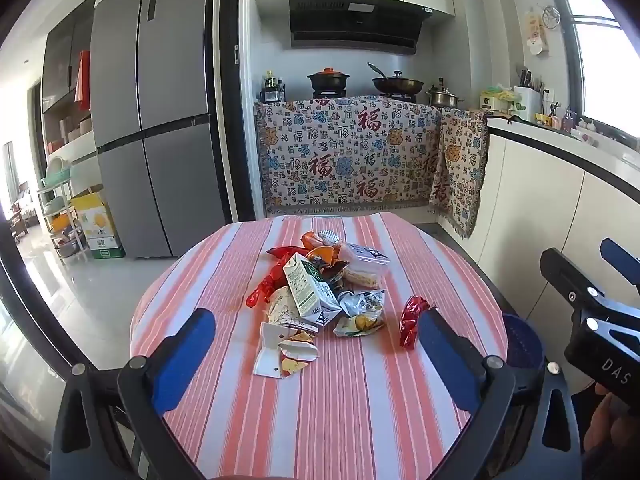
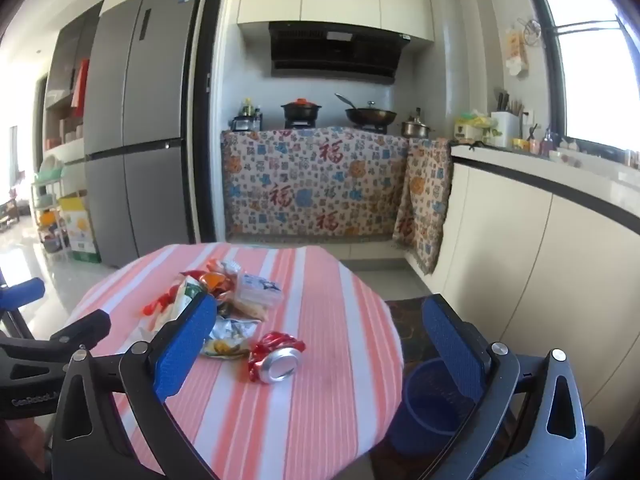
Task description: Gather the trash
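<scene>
A heap of trash lies on the round table with the pink striped cloth [image 1: 340,400]: a white and green carton [image 1: 310,290], red wrappers [image 1: 266,284], snack bags [image 1: 360,312] and torn paper [image 1: 284,350]. A crushed red can [image 1: 412,320] lies apart at the right, also in the right wrist view [image 2: 276,356]. A blue bin [image 2: 430,404] stands on the floor at the table's right edge. My left gripper [image 1: 316,340] is open above the near side of the heap. My right gripper [image 2: 320,332] is open and empty above the can.
A grey fridge [image 1: 156,120] stands at the back left beside a shelf and a cardboard box [image 1: 98,224]. A stove counter draped with patterned cloth [image 1: 352,160] is behind the table. White cabinets [image 2: 540,260] run along the right.
</scene>
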Demonstrator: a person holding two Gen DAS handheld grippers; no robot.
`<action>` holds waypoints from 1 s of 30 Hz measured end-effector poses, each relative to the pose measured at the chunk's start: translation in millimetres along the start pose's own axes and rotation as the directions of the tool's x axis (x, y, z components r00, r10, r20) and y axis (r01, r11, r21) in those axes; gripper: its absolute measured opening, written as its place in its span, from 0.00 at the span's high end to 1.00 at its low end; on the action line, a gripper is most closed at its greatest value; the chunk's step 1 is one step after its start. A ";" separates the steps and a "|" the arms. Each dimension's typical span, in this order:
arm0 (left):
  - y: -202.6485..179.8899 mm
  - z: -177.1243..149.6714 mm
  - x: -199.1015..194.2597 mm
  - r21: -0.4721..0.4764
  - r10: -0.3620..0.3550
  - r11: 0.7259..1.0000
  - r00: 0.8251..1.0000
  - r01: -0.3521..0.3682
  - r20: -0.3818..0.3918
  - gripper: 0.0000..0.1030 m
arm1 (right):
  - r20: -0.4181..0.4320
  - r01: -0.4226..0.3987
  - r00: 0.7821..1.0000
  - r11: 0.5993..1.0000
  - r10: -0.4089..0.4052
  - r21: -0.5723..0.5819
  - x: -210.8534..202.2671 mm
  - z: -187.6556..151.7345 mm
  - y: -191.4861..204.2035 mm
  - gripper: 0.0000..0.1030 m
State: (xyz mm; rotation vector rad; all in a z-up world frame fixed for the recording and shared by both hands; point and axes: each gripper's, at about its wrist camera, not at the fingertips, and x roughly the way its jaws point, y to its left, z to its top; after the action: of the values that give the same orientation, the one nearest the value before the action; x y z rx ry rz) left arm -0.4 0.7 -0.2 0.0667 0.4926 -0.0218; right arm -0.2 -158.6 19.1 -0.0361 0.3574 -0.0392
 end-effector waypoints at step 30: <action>4.3 -5.8 4.4 -0.041 0.009 0.999 0.999 -0.012 -0.053 0.00 | -0.028 0.010 1.000 0.999 -0.012 -0.052 0.6 -8.5 7.0 0.00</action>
State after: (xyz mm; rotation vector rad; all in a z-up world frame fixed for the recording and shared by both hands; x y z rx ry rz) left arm 0.9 5.4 -7.1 0.0291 0.5454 0.0005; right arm -2.4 -151.9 10.6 -0.0892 0.3864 -0.0414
